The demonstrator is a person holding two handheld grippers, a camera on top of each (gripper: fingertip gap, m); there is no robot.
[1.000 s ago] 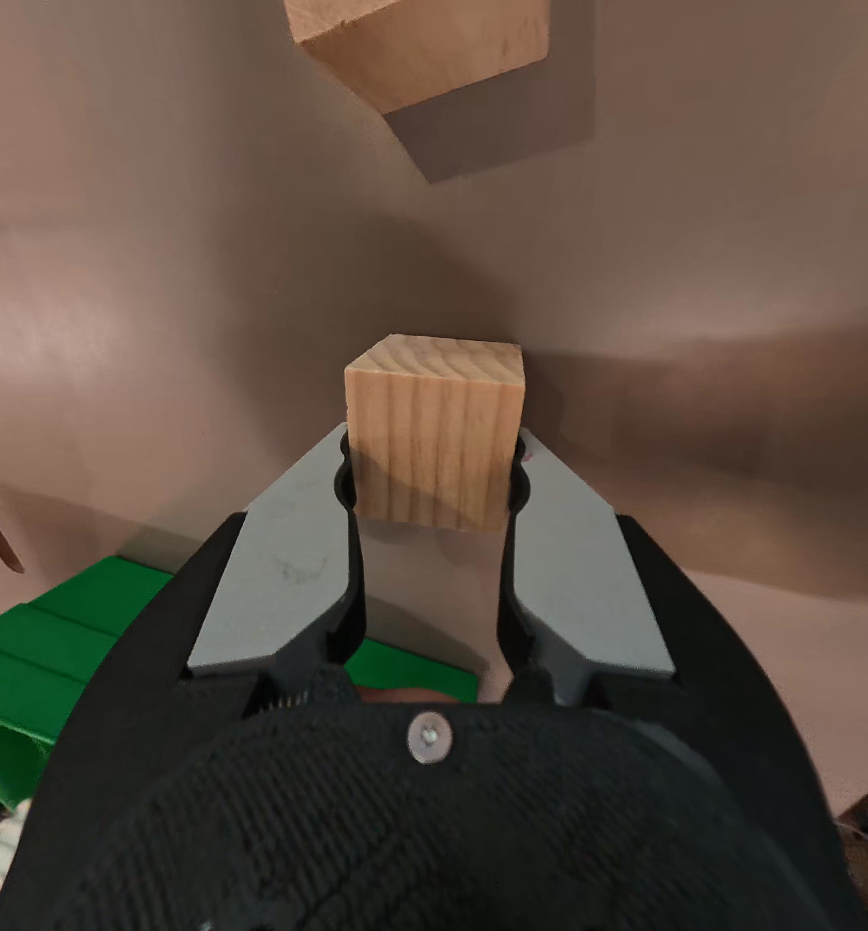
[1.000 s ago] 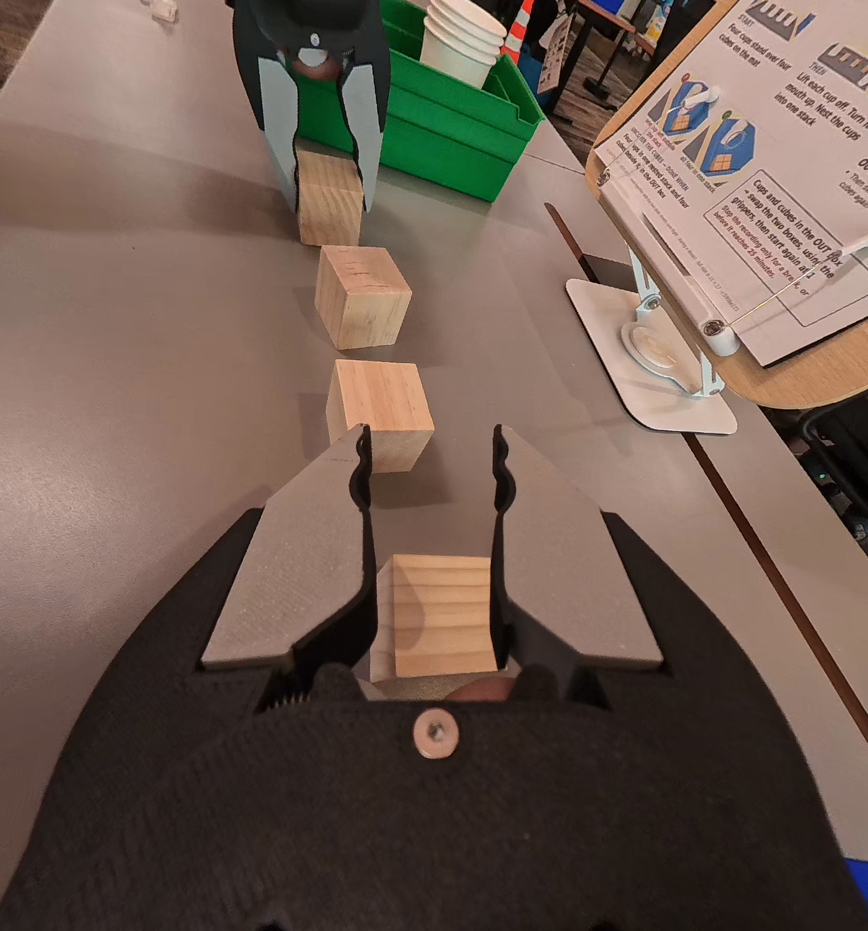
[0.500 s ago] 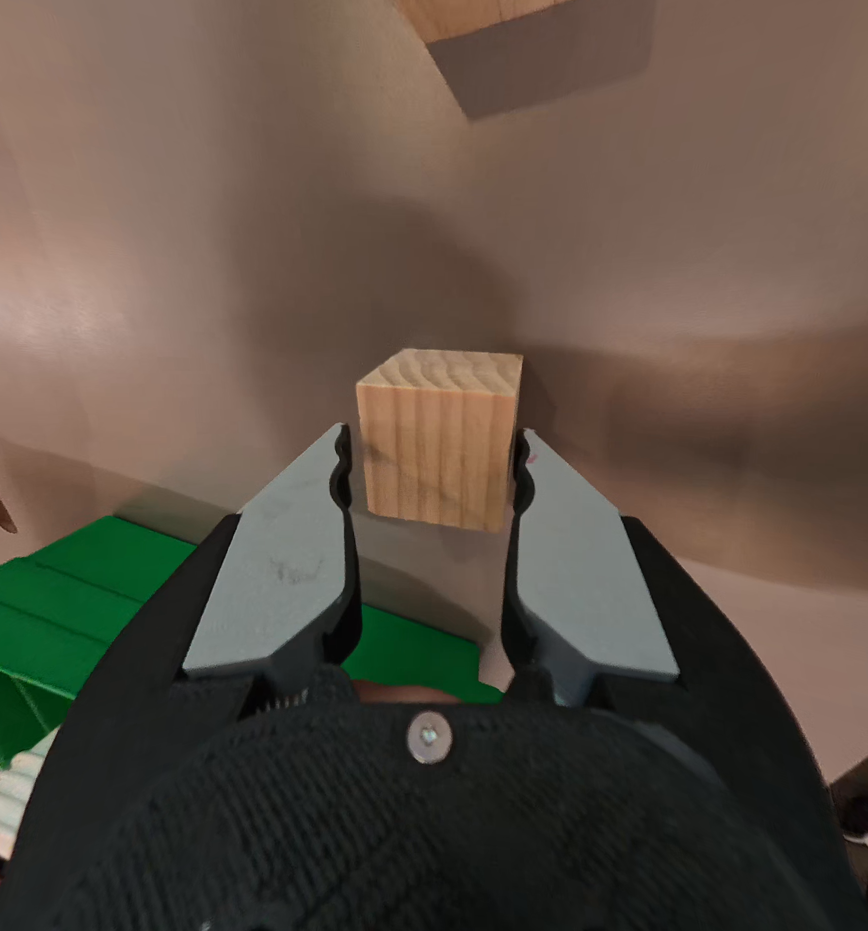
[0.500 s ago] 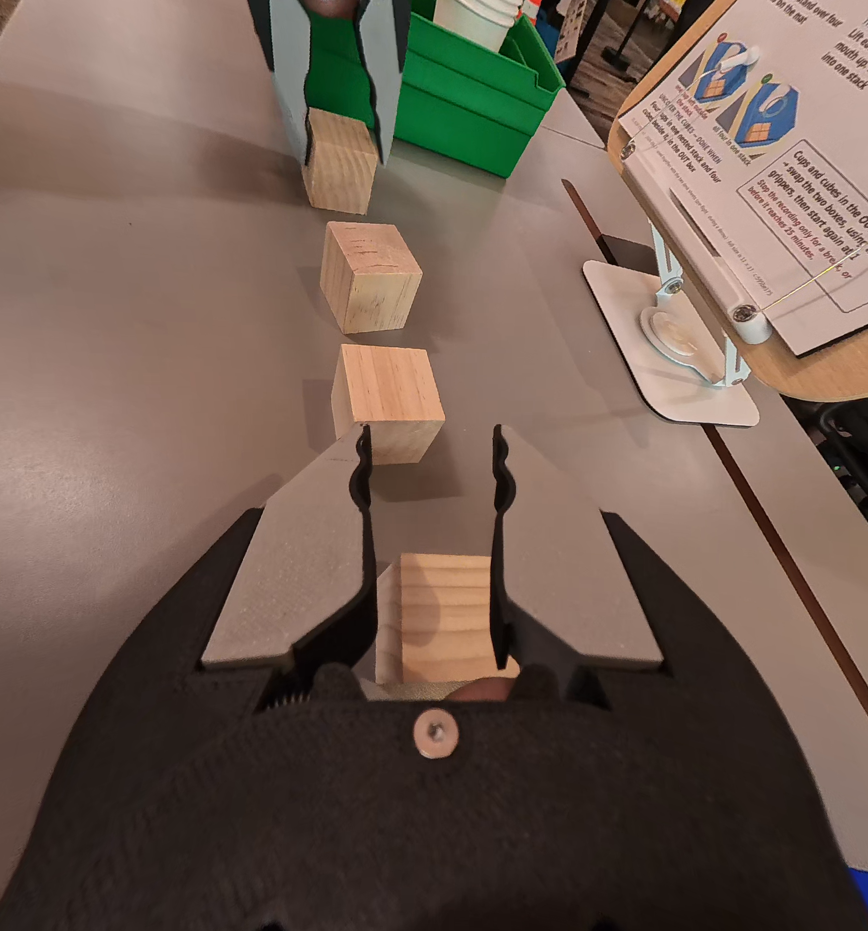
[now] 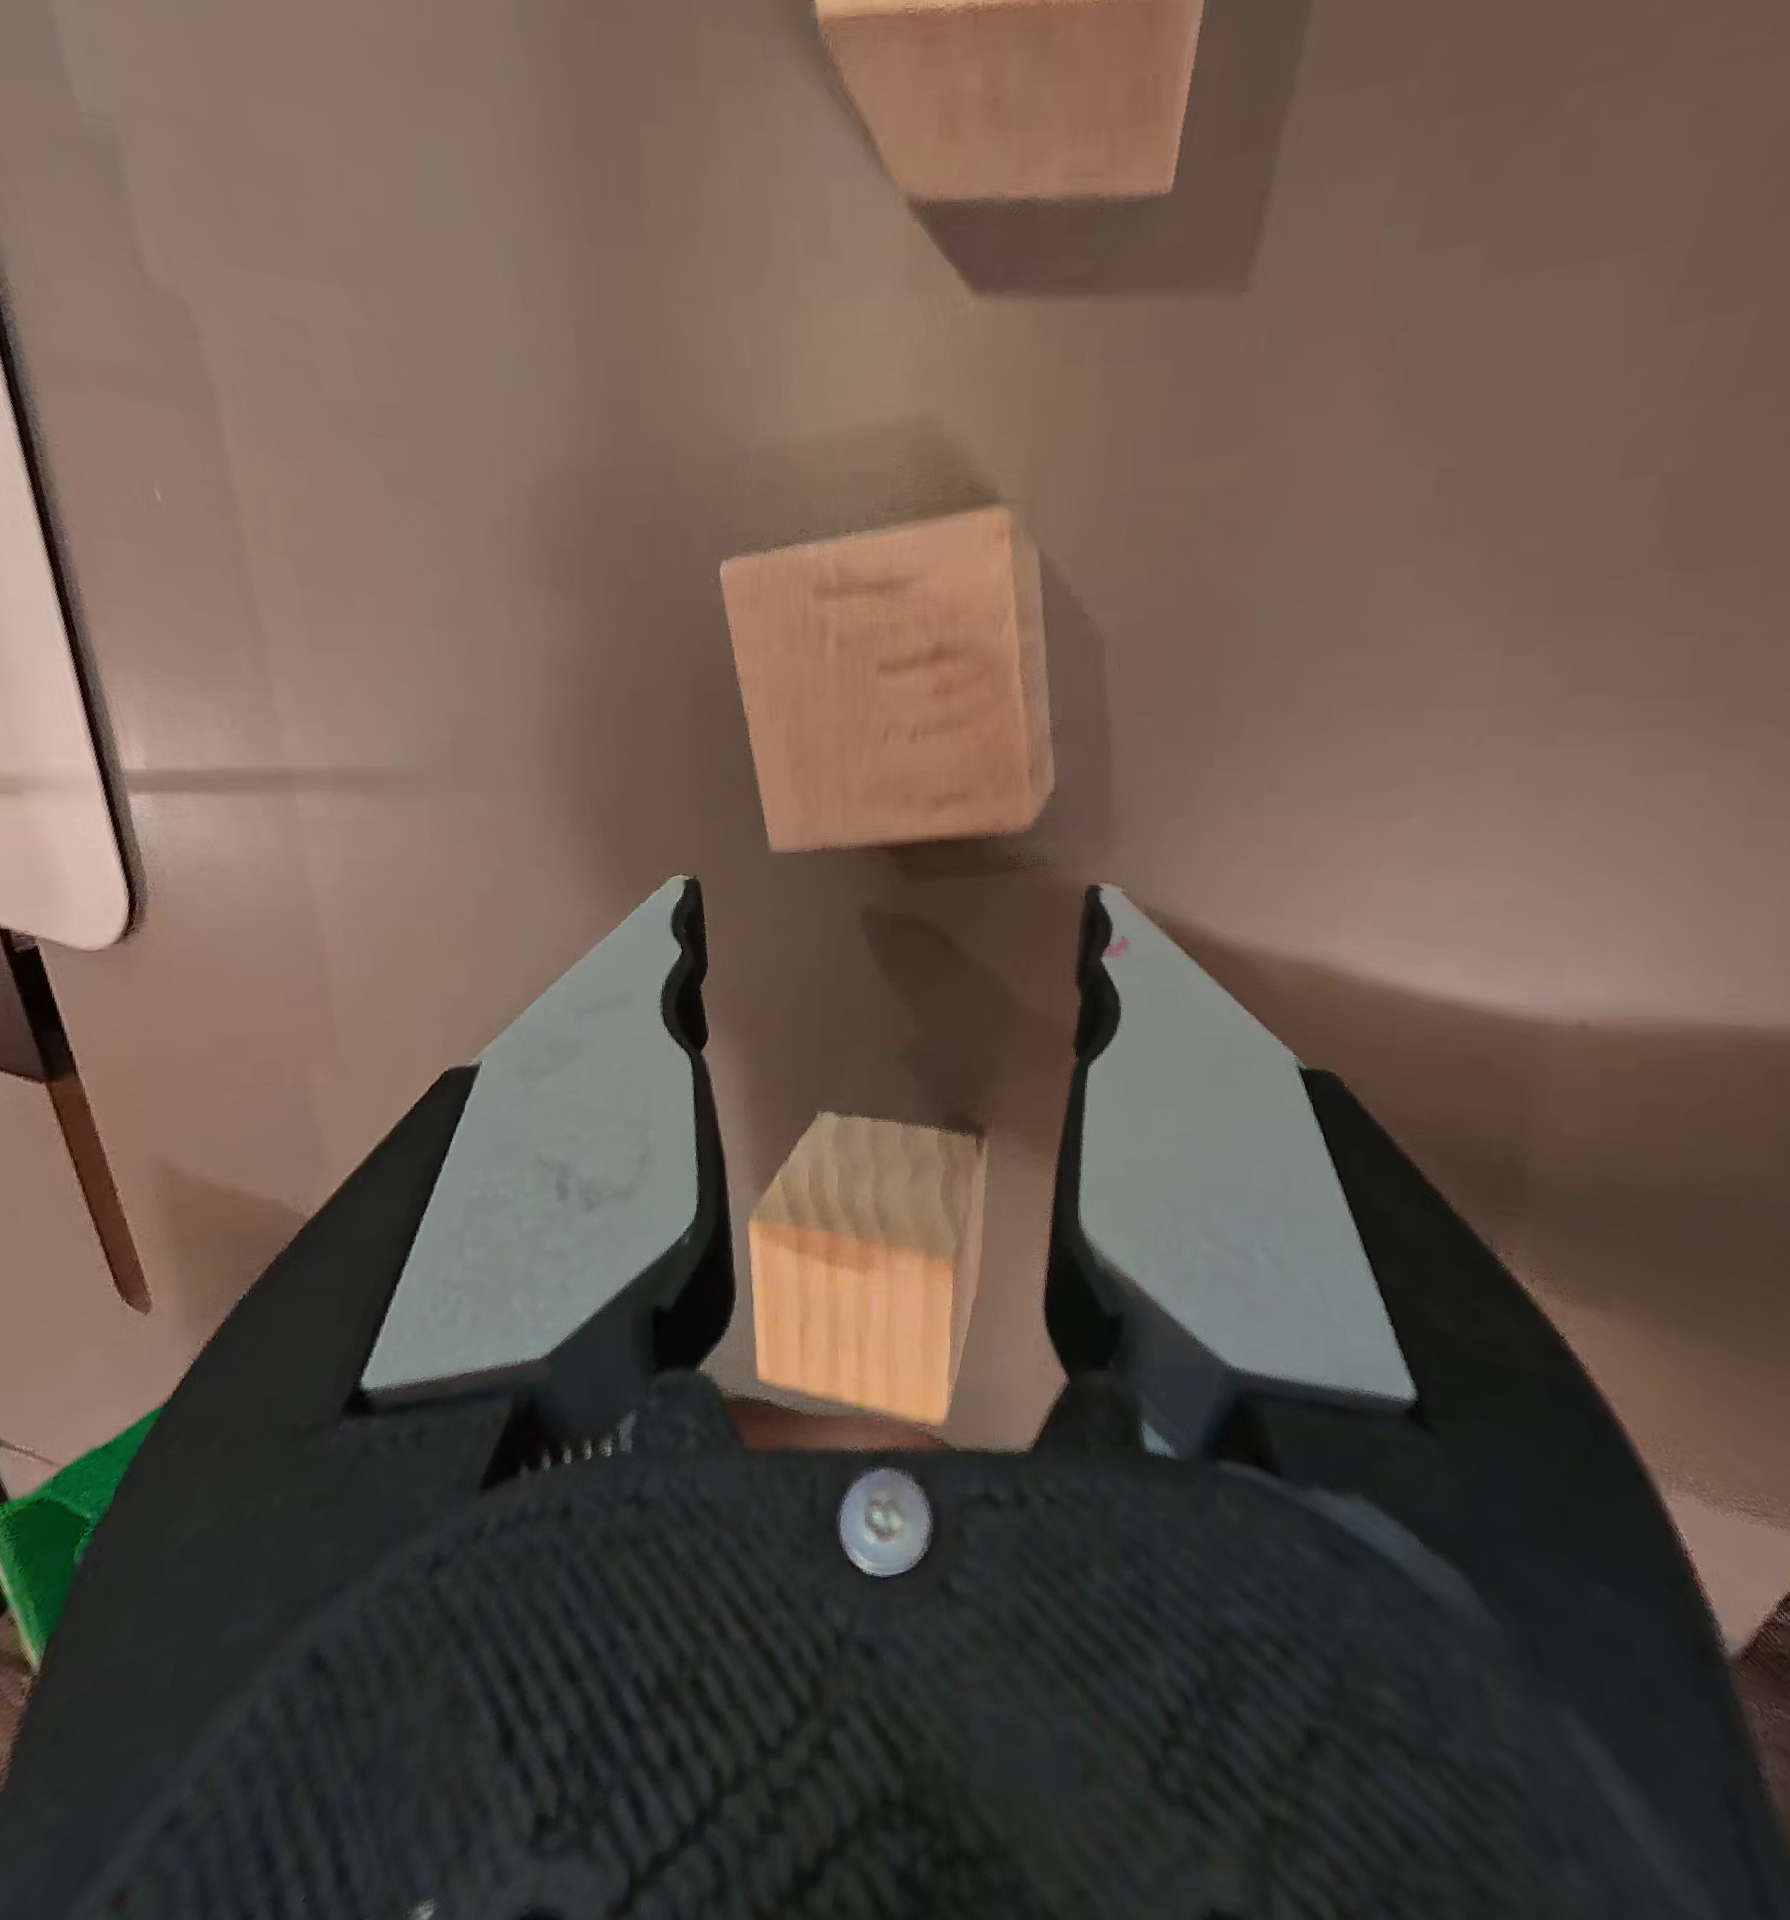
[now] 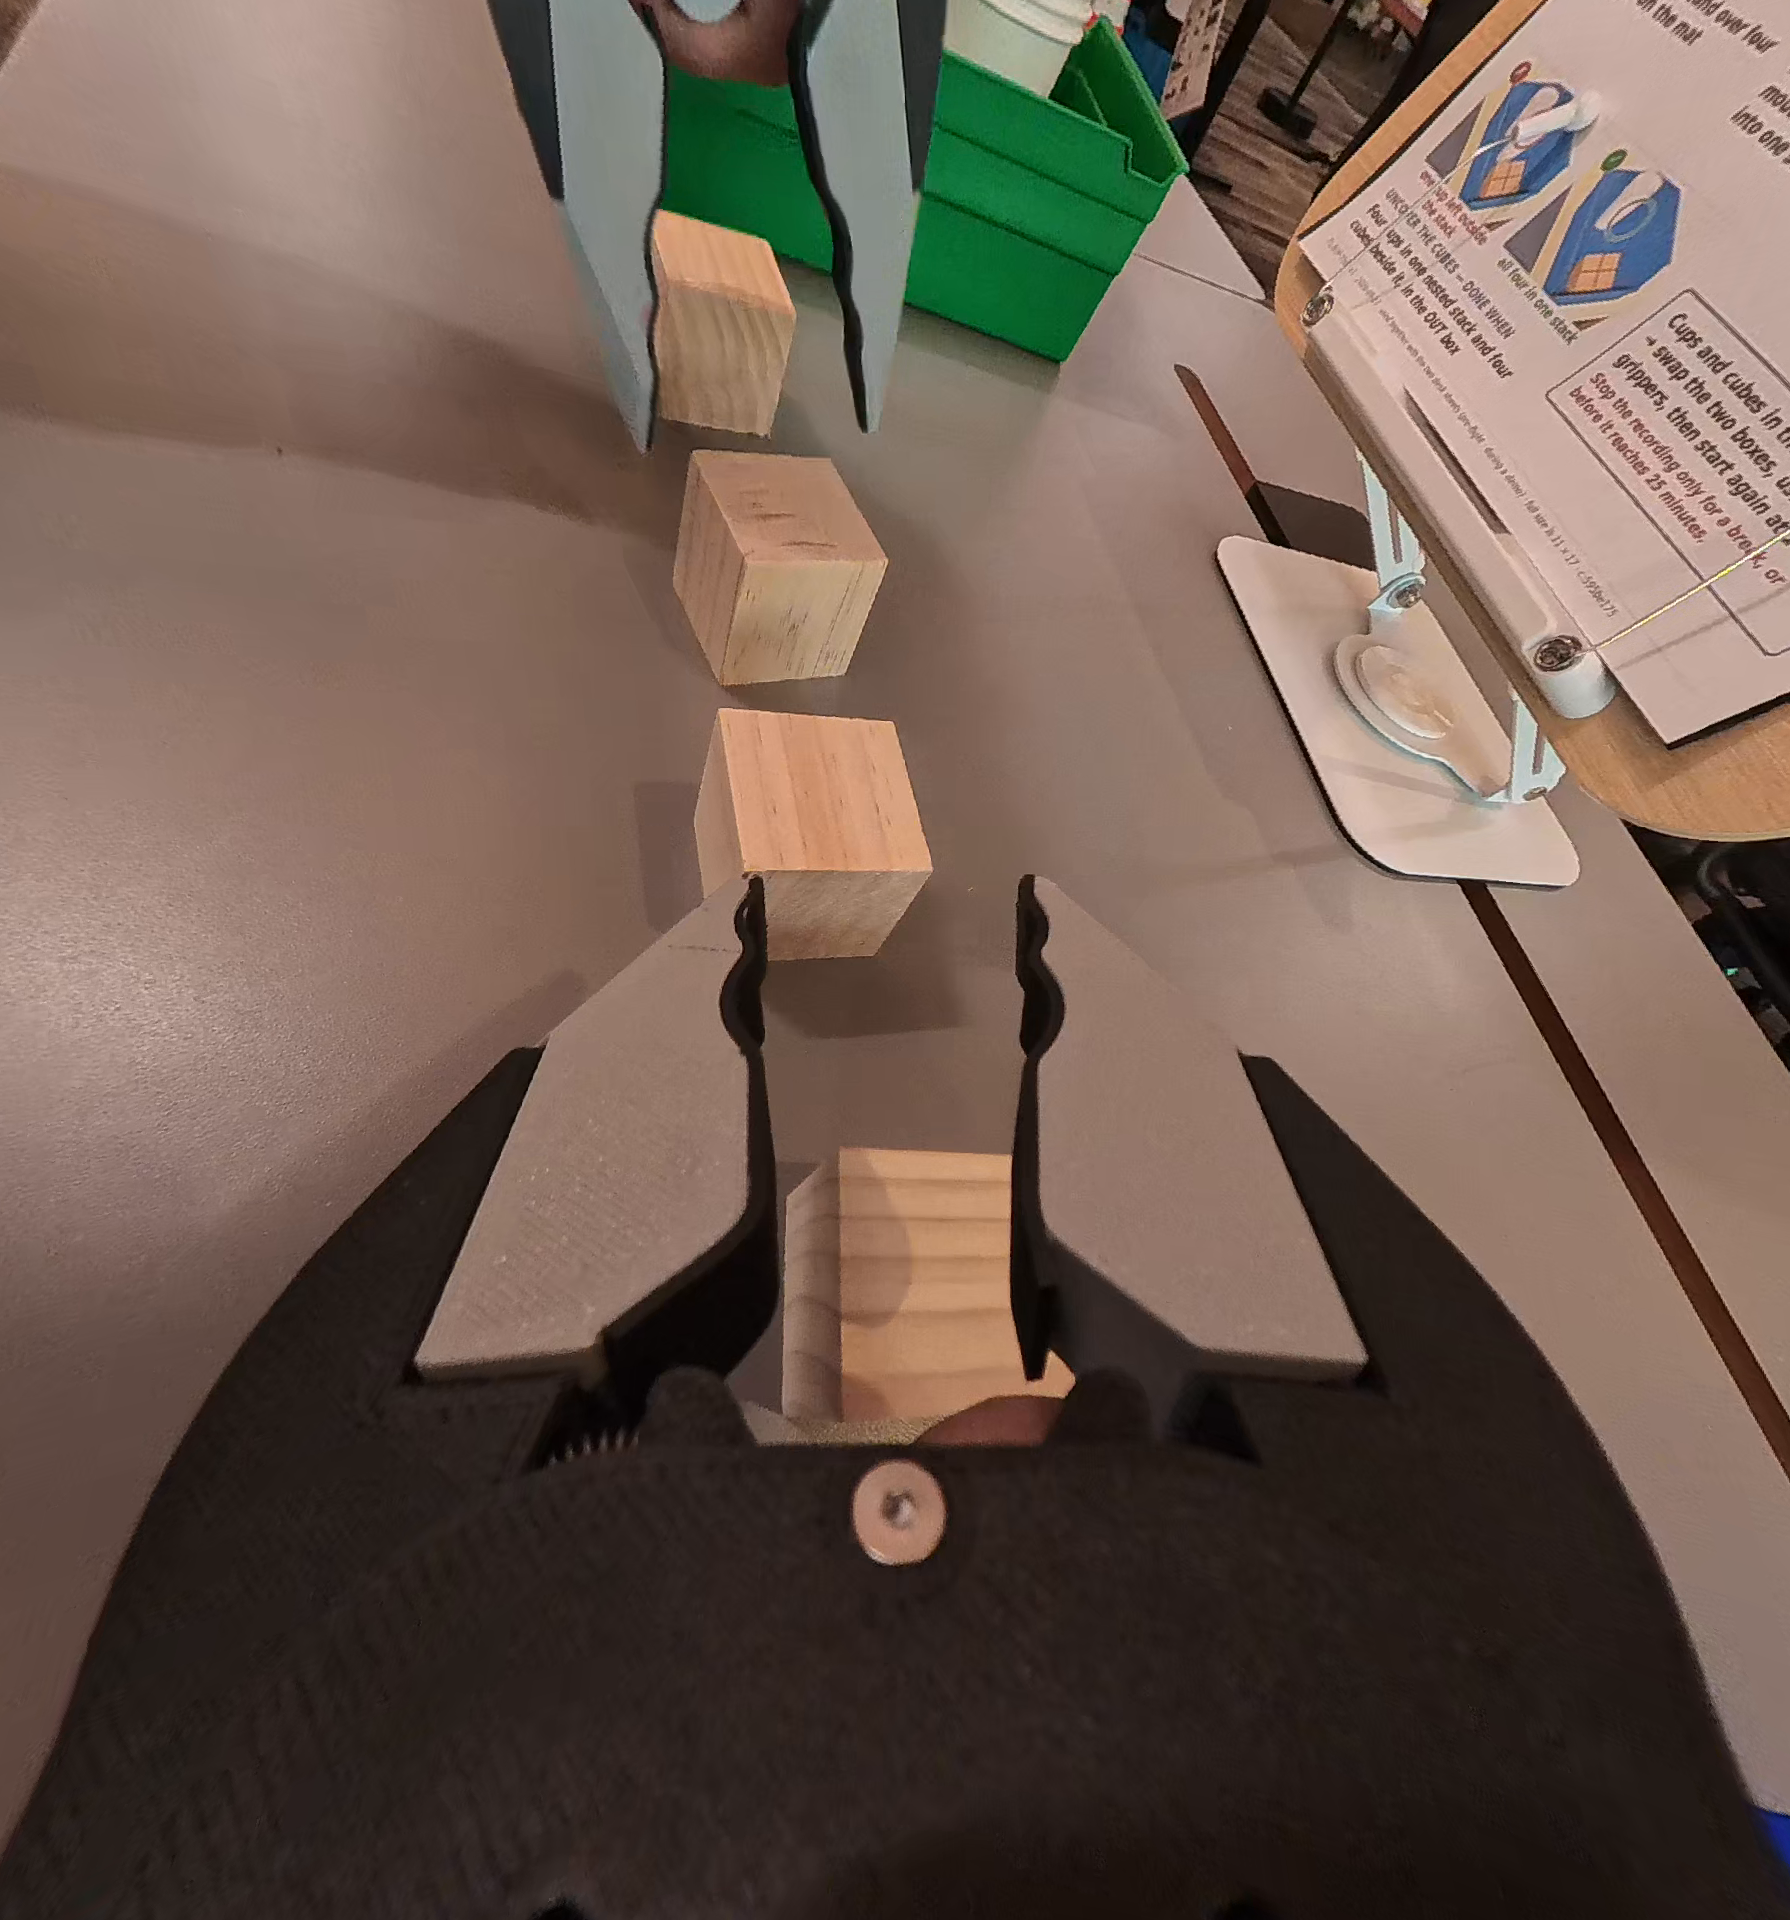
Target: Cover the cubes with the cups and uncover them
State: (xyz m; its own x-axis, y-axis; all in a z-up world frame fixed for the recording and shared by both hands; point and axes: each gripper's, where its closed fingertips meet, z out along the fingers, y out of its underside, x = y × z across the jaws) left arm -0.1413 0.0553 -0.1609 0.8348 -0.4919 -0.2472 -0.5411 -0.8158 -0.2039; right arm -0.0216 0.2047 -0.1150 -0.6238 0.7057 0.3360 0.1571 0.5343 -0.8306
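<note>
We see four wooden cubes in a row on the grey table (image 6: pixel 247 727), running away from the green bin (image 6: pixel 1016 239), which holds white cups (image 6: pixel 1005 31). The cube nearest the bin (image 6: pixel 719 322) stands between the spread fingers of the left gripper (image 6: pixel 756 426), with a clear gap on each side, so nothing is pinched. The second cube (image 6: pixel 777 566) and third cube (image 6: pixel 813 821) sit free, farther from the bin. The farthest cube (image 6: pixel 912 1278) lies deep between the fingers of the right gripper (image 6: pixel 883 904); we cannot tell whether they press on it. An instruction board on its stand (image 6: pixel 1410 707) stands beside the row.
</note>
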